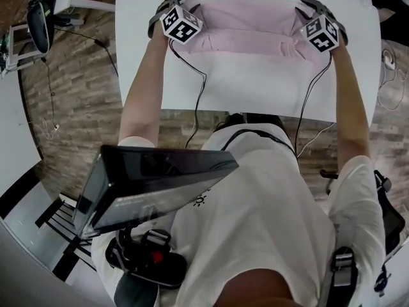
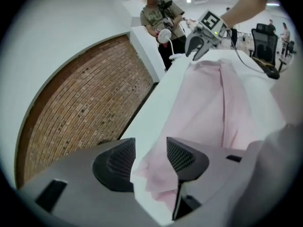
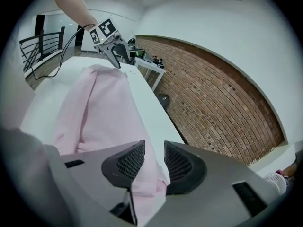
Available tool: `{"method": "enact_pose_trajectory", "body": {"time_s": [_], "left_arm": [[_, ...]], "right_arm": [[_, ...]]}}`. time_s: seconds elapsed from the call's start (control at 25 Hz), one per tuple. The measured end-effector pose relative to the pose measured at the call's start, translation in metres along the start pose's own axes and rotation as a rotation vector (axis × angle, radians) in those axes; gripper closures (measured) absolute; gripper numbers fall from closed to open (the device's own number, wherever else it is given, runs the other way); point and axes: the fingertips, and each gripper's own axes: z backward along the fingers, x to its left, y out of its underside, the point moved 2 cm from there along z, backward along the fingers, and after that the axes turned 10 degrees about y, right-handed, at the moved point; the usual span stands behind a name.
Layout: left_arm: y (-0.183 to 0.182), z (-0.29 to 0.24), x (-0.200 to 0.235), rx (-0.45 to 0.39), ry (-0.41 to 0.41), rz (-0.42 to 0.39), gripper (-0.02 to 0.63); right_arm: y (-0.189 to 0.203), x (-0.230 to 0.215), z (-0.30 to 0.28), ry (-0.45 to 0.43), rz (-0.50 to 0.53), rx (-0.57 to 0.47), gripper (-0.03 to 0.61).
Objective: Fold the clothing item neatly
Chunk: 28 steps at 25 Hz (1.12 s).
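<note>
White table (image 1: pixel 255 98) setup, with pink shirt (image 1: pixel 246 27) bunched along the far edge, 11 to 1 o'clock. Got left tongs (image 2: pixel 150 157) and right tongs (image 3: pixel 154 157) both released, cloth just loose between the jaws. Should lift clear without snagging, then re-grab corners evenly.

The clothing item (image 1: pixel 249 31) is soft pink cloth. It is matt, with little wrinkles along its folded edge. The table (image 1: pixel 131 24) under it is white and smooth, with only a faint shine. My left gripper (image 2: pixel 150 156) and my right gripper (image 3: pixel 154 158) look like grey matt plastic. Their pads (image 2: pixel 179 156) are dark and bumpy, like a fine net. The floor (image 1: pixel 83 88) looks like brown wood strips, a bit rough. The black box (image 1: pixel 153 178) on my chest is glossy. My shirt (image 1: pixel 268 197) is white cloth.
</note>
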Motion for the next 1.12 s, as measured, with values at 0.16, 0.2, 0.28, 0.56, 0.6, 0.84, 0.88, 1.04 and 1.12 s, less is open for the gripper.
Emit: {"method": "enact_pose_trajectory", "body": {"time_s": [0.16, 0.2, 0.28, 0.56, 0.6, 0.84, 0.88, 1.04, 1.12], "left_arm": [[-0.013, 0.048, -0.014, -0.16, -0.026, 0.138, 0.426], [-0.016, 0.062, -0.023, -0.201, -0.028, 0.161, 0.426], [-0.02, 0.083, -0.039, -0.269, -0.029, 0.198, 0.426], [-0.025, 0.121, -0.095, -0.439, -0.003, 0.357, 0.427], [-0.025, 0.129, -0.102, -0.461, 0.002, 0.379, 0.428], [-0.022, 0.158, -0.152, -0.542, 0.024, 0.427, 0.445], [-0.021, 0.166, -0.162, -0.562, 0.023, 0.433, 0.445], [-0.023, 0.193, -0.19, -0.628, 0.025, 0.448, 0.504], [-0.029, 0.201, -0.2, -0.655, 0.039, 0.449, 0.514]], "right_arm": [[-0.035, 0.01, 0.041, 0.06, -0.108, -0.07, 0.466], [-0.045, 0.015, 0.054, 0.076, -0.142, -0.09, 0.466], [-0.063, 0.024, 0.078, 0.101, -0.223, -0.134, 0.466], [-0.071, 0.06, 0.134, 0.108, -0.511, -0.215, 0.468], [-0.074, 0.067, 0.142, 0.108, -0.533, -0.222, 0.468], [-0.088, 0.103, 0.185, 0.139, -0.635, -0.262, 0.51], [-0.091, 0.109, 0.196, 0.153, -0.656, -0.274, 0.53], [-0.1, 0.125, 0.233, 0.179, -0.749, -0.328, 0.558], [-0.098, 0.133, 0.246, 0.171, -0.793, -0.346, 0.575]]}}
